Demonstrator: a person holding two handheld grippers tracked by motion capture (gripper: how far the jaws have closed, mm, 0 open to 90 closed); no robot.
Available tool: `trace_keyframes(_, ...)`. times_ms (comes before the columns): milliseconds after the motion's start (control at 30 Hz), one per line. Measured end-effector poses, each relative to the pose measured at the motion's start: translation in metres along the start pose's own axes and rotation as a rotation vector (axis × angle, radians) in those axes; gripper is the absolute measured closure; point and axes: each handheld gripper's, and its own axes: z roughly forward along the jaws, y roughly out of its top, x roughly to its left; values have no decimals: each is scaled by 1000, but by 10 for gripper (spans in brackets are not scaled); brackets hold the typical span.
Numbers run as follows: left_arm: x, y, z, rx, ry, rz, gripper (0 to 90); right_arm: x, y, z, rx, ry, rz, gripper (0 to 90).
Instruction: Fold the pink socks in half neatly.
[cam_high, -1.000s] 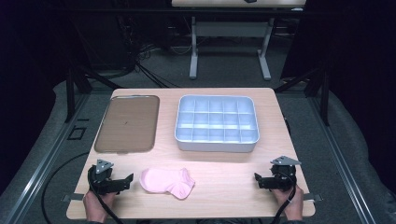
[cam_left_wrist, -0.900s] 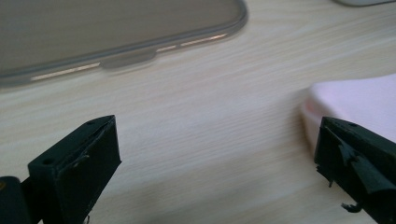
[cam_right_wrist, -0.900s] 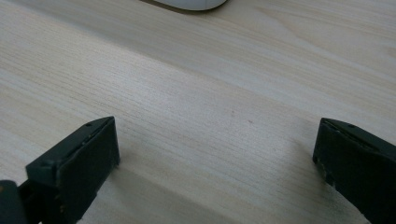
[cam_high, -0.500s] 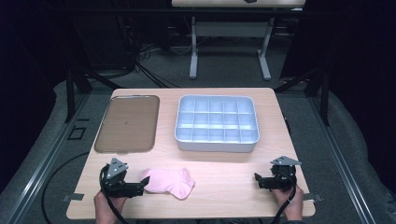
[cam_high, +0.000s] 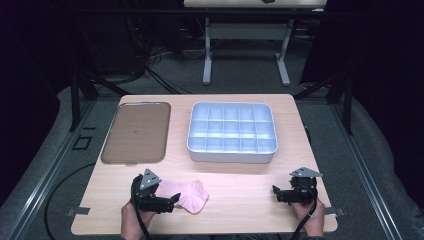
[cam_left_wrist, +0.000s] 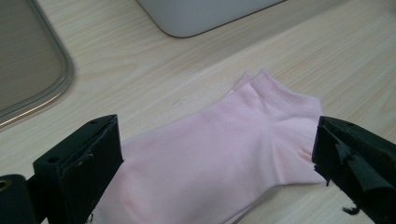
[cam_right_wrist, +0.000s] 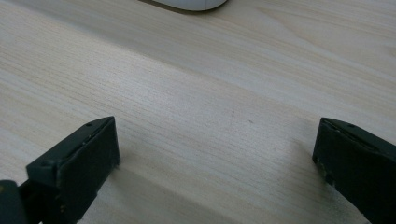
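While my left gripper (cam_left_wrist: 217, 154) sits w/ jaws spread wide either side of the pink sock (cam_left_wrist: 219, 154), nothing's gripped. Sock lies flat on table (cam_high: 240, 200), front-left, below the tray (cam_high: 136, 132). Right gripper (cam_high: 280, 192) spread apart too, over bare wood.

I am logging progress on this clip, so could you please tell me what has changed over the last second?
The left gripper moved right along the near edge of the light wooden table to the flat pink ankle sock; its open fingers now straddle the sock, not yet closed. The right gripper, sock, brown metal tray and white compartmented plastic box stayed put.
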Motion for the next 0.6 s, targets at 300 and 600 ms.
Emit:
trace_keyframes(300,-6,-3,21,70,-3,-21,81,0,0,0,0,-2,2,0)
trace_keyframes(600,-11,-7,35,143,13,-9,179,0,0,0,0,-6,9,9)
